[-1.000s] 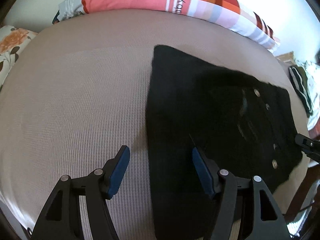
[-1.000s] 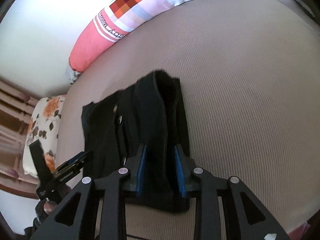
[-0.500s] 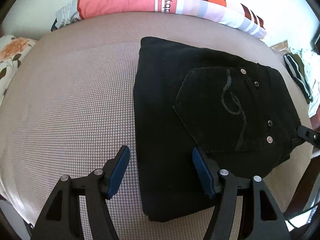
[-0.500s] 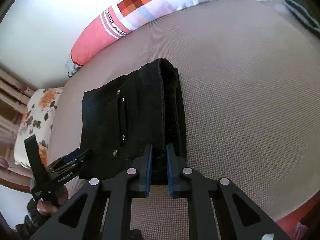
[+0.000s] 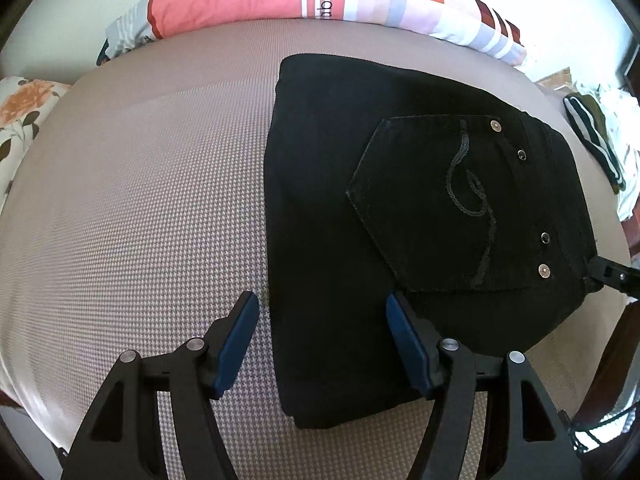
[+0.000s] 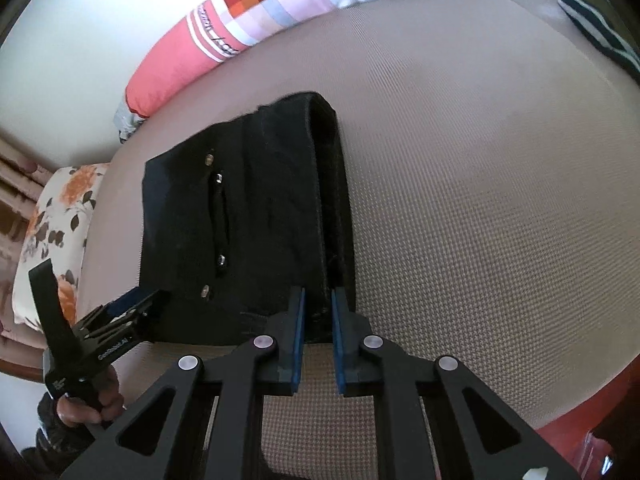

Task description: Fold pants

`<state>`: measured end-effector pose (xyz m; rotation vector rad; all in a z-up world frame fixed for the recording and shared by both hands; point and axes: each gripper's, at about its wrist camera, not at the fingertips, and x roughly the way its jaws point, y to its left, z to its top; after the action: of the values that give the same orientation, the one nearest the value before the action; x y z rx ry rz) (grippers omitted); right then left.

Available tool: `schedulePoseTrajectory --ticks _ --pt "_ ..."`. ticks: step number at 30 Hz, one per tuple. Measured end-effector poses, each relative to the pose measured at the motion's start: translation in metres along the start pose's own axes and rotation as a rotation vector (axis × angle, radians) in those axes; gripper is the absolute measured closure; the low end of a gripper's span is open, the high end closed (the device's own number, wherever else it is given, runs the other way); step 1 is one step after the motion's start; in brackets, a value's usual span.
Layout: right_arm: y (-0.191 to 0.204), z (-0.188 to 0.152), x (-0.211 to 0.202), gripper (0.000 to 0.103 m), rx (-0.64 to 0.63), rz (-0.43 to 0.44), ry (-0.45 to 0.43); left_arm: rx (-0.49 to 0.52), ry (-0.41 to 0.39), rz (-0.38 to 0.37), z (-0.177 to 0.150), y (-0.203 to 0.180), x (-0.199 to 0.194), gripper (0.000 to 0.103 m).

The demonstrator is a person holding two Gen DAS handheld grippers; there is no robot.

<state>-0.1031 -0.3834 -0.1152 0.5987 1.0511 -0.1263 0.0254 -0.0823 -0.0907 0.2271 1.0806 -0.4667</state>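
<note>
Black pants (image 5: 400, 208) lie folded into a compact stack on the beige bed (image 5: 140, 200), back pocket with rivets facing up. My left gripper (image 5: 320, 300) hovers over the stack's near left edge. Its jaws are opening, and the pads press on nothing, though the cloth edge lies below between them. In the right wrist view the pants (image 6: 240, 240) show their layered side. My right gripper (image 6: 319, 296) is shut on the near end of that folded edge. Its tip (image 5: 612, 274) meets the waistband corner in the left wrist view.
A long coral and checked pillow (image 5: 280, 4) runs along the far edge by the wall. A floral cushion (image 5: 20, 120) sits at the left, and striped clothes (image 5: 592, 140) lie at the right. A hand (image 6: 88, 404) holds the left gripper (image 6: 136, 304). Bare mattress (image 6: 480, 200) spreads right of the pants.
The right jaws have narrowed from a loose straddle to a pinch on the folded edge. The pants have settled flat and shifted slightly. The left fingers stay spread over the near edge.
</note>
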Motion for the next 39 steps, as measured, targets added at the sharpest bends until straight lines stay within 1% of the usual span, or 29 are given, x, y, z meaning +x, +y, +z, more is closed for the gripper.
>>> schedulePoseTrajectory --ticks 2,4,5,6,11,17,21,27,30,34,36,39 --pt "-0.001 -0.001 0.0 0.092 -0.001 0.001 0.002 -0.003 -0.003 -0.001 0.0 0.002 0.0 0.031" --pt "-0.002 0.001 -0.001 0.091 -0.002 0.003 0.006 -0.011 -0.003 -0.013 0.0 0.003 0.001 0.03" --pt "-0.002 0.0 -0.001 0.088 0.006 0.003 0.006 -0.022 -0.001 -0.024 0.001 0.005 0.001 0.03" --pt "-0.003 0.001 -0.001 0.081 0.019 0.002 0.006 -0.033 0.003 -0.034 0.001 0.007 0.002 0.03" --pt "-0.007 0.004 -0.006 0.066 0.036 -0.014 0.002 -0.066 0.005 -0.078 0.003 0.014 -0.003 0.03" --pt "-0.003 0.014 -0.012 0.062 0.023 -0.013 -0.004 -0.078 -0.026 -0.103 0.004 0.022 -0.016 0.03" --pt "0.002 0.031 -0.012 0.055 0.021 0.002 -0.036 -0.11 -0.043 -0.115 0.008 0.033 -0.02 0.03" --pt "0.004 0.058 0.005 0.054 0.022 0.049 -0.041 -0.158 -0.045 -0.095 0.018 0.045 -0.016 0.03" --pt "0.001 0.063 0.02 0.054 0.01 0.031 -0.019 -0.182 -0.037 -0.111 0.024 0.049 -0.013 0.03" --pt "-0.02 0.063 0.036 0.055 0.042 0.037 0.029 -0.208 -0.018 -0.131 0.026 0.055 -0.008 0.03" --pt "-0.026 0.062 0.04 0.056 0.052 0.056 0.039 -0.218 -0.005 -0.141 0.027 0.058 -0.005 0.03" --pt "-0.03 0.062 0.041 0.056 0.055 0.085 0.047 -0.25 0.029 -0.188 0.032 0.063 0.003 0.03"
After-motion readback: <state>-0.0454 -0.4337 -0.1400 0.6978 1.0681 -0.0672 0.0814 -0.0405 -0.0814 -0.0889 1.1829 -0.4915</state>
